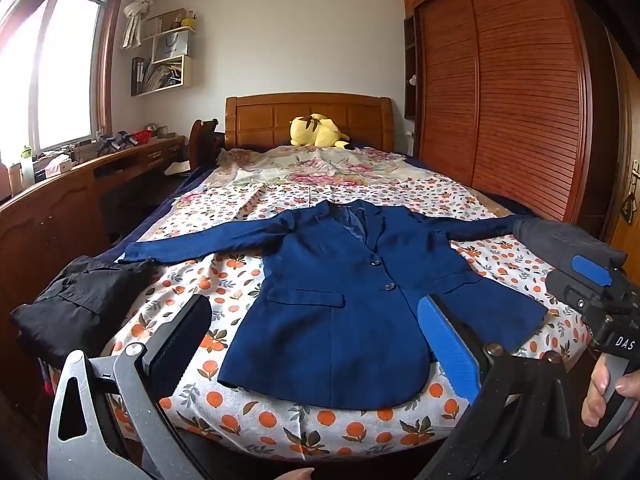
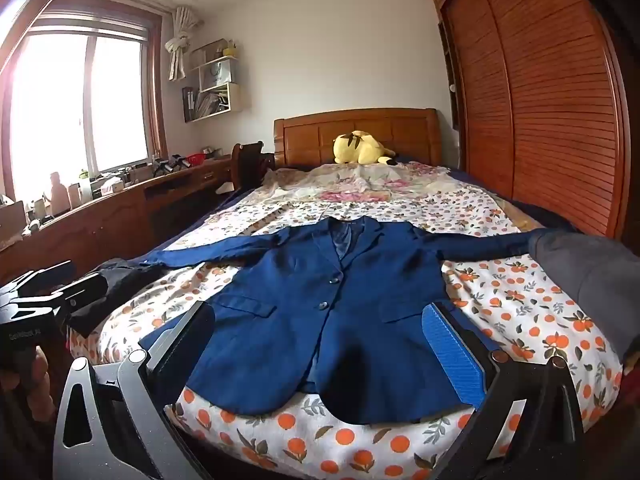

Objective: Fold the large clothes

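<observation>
A navy blue blazer [image 1: 340, 296] lies flat, front up, on the bed with both sleeves spread out sideways; it also shows in the right wrist view [image 2: 320, 312]. My left gripper [image 1: 316, 332] is open and empty, held above the foot of the bed in front of the blazer's hem. My right gripper [image 2: 320, 340] is open and empty, also just before the hem. The right gripper's body shows at the right edge of the left wrist view [image 1: 592, 288], and the left gripper's body at the left edge of the right wrist view [image 2: 48, 300].
The bed has an orange-print sheet [image 1: 240, 400]. A black garment [image 1: 80, 300] lies at the bed's left edge, a grey one [image 2: 580, 280] at its right edge. A yellow plush [image 1: 316, 130] sits by the headboard. A wooden desk [image 1: 80, 184] stands left, a wardrobe [image 1: 520, 100] right.
</observation>
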`<state>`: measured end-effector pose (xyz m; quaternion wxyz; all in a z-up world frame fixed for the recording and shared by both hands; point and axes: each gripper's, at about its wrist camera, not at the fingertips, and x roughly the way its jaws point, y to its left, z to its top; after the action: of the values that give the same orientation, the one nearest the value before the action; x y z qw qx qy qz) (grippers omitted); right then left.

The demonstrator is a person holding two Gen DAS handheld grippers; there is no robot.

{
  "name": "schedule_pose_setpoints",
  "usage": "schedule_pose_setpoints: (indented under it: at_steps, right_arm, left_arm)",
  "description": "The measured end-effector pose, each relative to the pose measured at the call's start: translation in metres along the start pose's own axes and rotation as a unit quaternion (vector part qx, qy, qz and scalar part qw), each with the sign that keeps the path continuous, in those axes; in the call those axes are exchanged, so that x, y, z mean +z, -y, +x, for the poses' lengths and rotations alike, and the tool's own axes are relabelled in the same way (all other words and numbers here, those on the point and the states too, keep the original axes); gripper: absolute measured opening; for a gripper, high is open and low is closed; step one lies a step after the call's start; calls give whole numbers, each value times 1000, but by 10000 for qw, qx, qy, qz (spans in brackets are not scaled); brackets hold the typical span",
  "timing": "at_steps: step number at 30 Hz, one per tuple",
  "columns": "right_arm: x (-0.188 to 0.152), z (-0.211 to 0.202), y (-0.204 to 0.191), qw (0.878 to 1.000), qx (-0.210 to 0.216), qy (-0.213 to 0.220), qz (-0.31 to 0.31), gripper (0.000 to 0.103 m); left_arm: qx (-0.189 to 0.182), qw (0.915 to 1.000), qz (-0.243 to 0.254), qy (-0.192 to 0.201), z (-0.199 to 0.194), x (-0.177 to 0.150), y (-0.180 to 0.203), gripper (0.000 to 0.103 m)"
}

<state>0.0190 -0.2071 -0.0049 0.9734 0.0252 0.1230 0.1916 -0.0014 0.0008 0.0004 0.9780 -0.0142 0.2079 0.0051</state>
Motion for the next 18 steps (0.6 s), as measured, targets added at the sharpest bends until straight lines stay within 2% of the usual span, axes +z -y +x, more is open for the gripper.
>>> schedule_pose_setpoints:
  at_steps: [1,18]
  right_arm:
    - [0,0,0,10000,7,6,5,103]
    - [2,-1,-1,10000,8,32,9,103]
  left_arm:
    - [41,9999,51,-106,1,1,1,103]
    - [24,10000,-1,-59,1,0,0,103]
